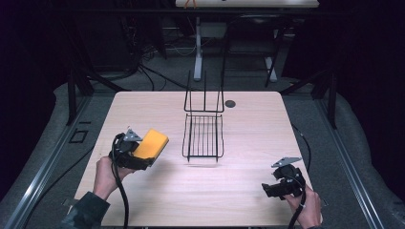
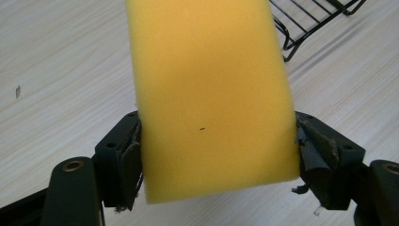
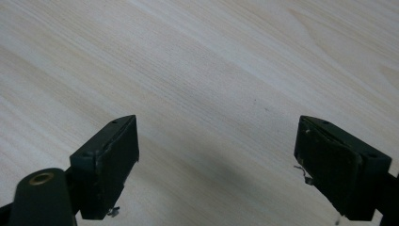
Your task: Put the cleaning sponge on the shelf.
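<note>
Sponge point(image 2: 211, 94), yellow, clamped between left tool point(image 1: 136, 157) jaws above bench point(image 1: 248, 191); high view adds wire rack point(image 1: 204, 136) mid-bench; right tool point(image 3: 216, 165) gapes wide, empty.

Surface point(image 1: 248, 191): pale wood-grain top, rounded corners, brightly lit from above — a small dark round spot point(image 1: 230, 103) is set near its far edge. Floor point(image 1: 167, 76): grey, dim, crossed by black cables point(image 1: 153, 76). Metal rails point(image 1: 351, 167) are seen along both sides. Beyond: a second table point(image 1: 246, 3) with white legs point(image 1: 197, 52), partly seen at the top edge. Dark frame posts point(image 1: 71, 90) are placed at left and right — surroundings are left in near darkness.
</note>
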### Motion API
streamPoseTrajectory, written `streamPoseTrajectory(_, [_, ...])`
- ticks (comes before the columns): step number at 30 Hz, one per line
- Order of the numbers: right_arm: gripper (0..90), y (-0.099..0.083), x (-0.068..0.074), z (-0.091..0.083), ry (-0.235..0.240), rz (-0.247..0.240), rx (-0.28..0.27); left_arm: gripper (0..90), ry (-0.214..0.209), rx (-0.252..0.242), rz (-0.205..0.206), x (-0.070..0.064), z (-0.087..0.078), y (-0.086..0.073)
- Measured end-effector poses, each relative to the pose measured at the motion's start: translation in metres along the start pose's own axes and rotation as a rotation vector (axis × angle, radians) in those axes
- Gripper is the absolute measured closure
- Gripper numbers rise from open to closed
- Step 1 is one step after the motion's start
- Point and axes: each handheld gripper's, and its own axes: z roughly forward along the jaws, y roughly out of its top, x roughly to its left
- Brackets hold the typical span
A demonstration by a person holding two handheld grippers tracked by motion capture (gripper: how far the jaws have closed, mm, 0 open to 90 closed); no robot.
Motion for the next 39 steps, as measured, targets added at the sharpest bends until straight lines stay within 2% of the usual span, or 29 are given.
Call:
streamPoseTrajectory(5, [13.9, 0.000, 0.000, 0.000, 0.000, 0.001, 0.000, 25.8, -0.005, -0.006, 0.002, 0.001, 0.001, 0.006])
streamPoseTrajectory(13, [13.9, 0.000, 0.001, -0.001, -0.001, -0.003, 0.004, 25.9, -0.036, -0.031, 0.007, 0.003, 0.008, 0.026])
streamPoseTrajectory(22, [13.9, 0.000, 0.001, -0.002, -0.004, -0.009, 0.009, 26.0, -0.071, -0.035, 0.049, -0.008, 0.025, 0.049])
streamPoseTrajectory(32, [14.0, -0.001, 0.000, -0.001, -0.003, -0.005, 0.009, 26.1, -0.117, -0.041, 0.063, -0.015, 0.042, 0.066])
streamPoseTrajectory(39, [14.0, -0.001, 0.001, -0.002, -0.005, -0.003, 0.004, 26.1, -0.133, -0.035, 0.087, -0.026, 0.057, 0.080])
